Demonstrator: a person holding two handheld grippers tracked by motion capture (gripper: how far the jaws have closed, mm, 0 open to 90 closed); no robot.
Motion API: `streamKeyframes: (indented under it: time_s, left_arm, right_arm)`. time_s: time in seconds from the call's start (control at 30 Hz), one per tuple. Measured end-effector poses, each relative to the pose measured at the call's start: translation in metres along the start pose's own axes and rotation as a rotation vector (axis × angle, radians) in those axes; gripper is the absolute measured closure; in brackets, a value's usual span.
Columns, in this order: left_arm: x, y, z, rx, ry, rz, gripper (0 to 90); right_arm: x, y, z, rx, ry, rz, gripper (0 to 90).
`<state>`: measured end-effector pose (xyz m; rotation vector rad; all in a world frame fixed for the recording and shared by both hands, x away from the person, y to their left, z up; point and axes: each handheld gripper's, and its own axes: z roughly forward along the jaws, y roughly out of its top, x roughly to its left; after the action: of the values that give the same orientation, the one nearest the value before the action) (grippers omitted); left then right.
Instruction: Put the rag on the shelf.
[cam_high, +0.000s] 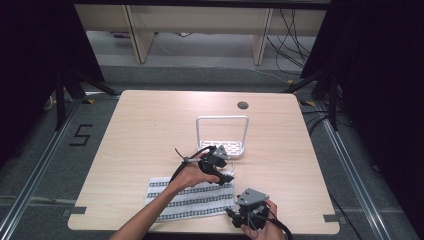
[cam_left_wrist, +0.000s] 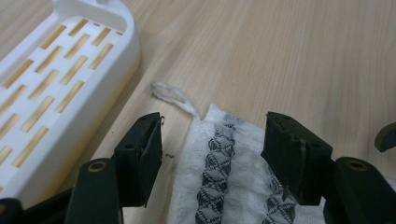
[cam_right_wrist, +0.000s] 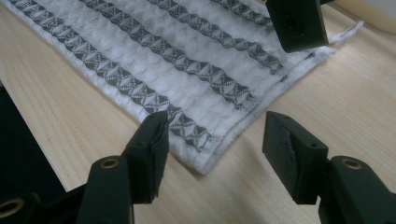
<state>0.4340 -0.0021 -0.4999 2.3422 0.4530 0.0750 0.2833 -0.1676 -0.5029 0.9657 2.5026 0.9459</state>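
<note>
A white towel (cam_high: 192, 200) with dark grey patterned stripes lies flat near the table's front edge. My left gripper (cam_high: 227, 176) hangs over its far right corner. In the left gripper view the jaws (cam_left_wrist: 215, 154) stand open on either side of that corner of the towel (cam_left_wrist: 224, 186), and the pads do not touch it. A small white hanging loop (cam_left_wrist: 170, 95) sticks out from the corner. My right gripper (cam_high: 231, 212) sits at the near right corner. Its jaws (cam_right_wrist: 219, 156) are open around that corner of the towel (cam_right_wrist: 187, 60), without pressing on it.
A white slotted rack (cam_high: 227, 147) with a tall wire handle stands just behind the towel, close to the left gripper; its base (cam_left_wrist: 51, 93) is to the left of the jaws. A cable hole (cam_high: 243, 105) is at the back of the wooden table (cam_high: 150, 125).
</note>
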Motion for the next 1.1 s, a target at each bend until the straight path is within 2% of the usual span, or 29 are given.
streamKeyframes:
  time_s: [0.17,0.23,0.37,0.47,0.5,0.57,0.6,0.73,0.77,0.8,0.87,0.9,0.93,1.1]
  left_arm:
    - [0.0018,-0.0003,0.0036,0.015,-0.005,-0.005,41.3]
    - [0.0021,0.0006,0.0042,0.014,-0.004,0.003,43.7]
    - [0.0004,0.0019,0.0073,0.027,-0.010,0.026,47.4]
    - [0.0000,0.0018,0.0073,0.026,-0.009,0.046,54.7]
    - [0.0000,0.0017,0.0072,0.026,-0.014,0.053,57.3]
    - [-0.0003,0.0016,0.0062,0.031,-0.014,0.060,63.6]
    - [-0.0004,0.0012,0.0057,0.034,-0.022,0.057,66.7]
    - [0.0007,-0.0002,0.0048,0.030,-0.034,0.041,78.2]
    - [0.0009,-0.0008,0.0045,0.028,-0.037,0.032,78.2]
    - [0.0014,-0.0014,0.0044,0.025,-0.033,0.029,83.1]
    - [0.0016,-0.0036,0.0043,0.007,-0.040,-0.009,84.7]
    - [0.0016,-0.0036,0.0043,0.007,-0.040,-0.009,85.1]
    - [0.0015,-0.0045,0.0042,0.001,-0.041,-0.020,85.4]
    - [-0.0010,-0.0043,0.0009,0.003,-0.020,-0.018,86.1]
  right_arm:
    - [-0.0001,0.0008,0.0037,0.012,-0.006,0.004,42.5]
    - [0.0002,0.0013,0.0047,0.018,-0.004,0.012,43.0]
    - [-0.0004,0.0015,0.0069,0.018,-0.004,-0.002,44.9]
    - [-0.0001,0.0011,0.0070,0.018,0.001,0.007,47.4]
    - [0.0001,0.0009,0.0068,0.020,0.007,0.017,50.2]
    - [-0.0013,0.0000,0.0072,0.009,0.034,0.006,55.6]
    - [-0.0002,-0.0006,0.0065,0.013,0.037,0.029,57.1]
    - [-0.0005,-0.0014,0.0058,0.006,0.040,0.032,63.7]
    - [-0.0011,-0.0017,0.0053,0.006,0.041,0.040,66.1]
    - [-0.0033,-0.0029,0.0054,-0.005,0.033,0.045,71.2]
    - [-0.0043,-0.0034,0.0055,-0.006,0.036,0.062,76.5]
    - [-0.0061,-0.0035,0.0054,-0.009,0.038,0.053,79.2]
    - [-0.0060,-0.0039,0.0057,-0.013,0.045,0.064,81.6]
    - [-0.0072,-0.0041,0.0058,-0.019,0.052,0.059,86.5]
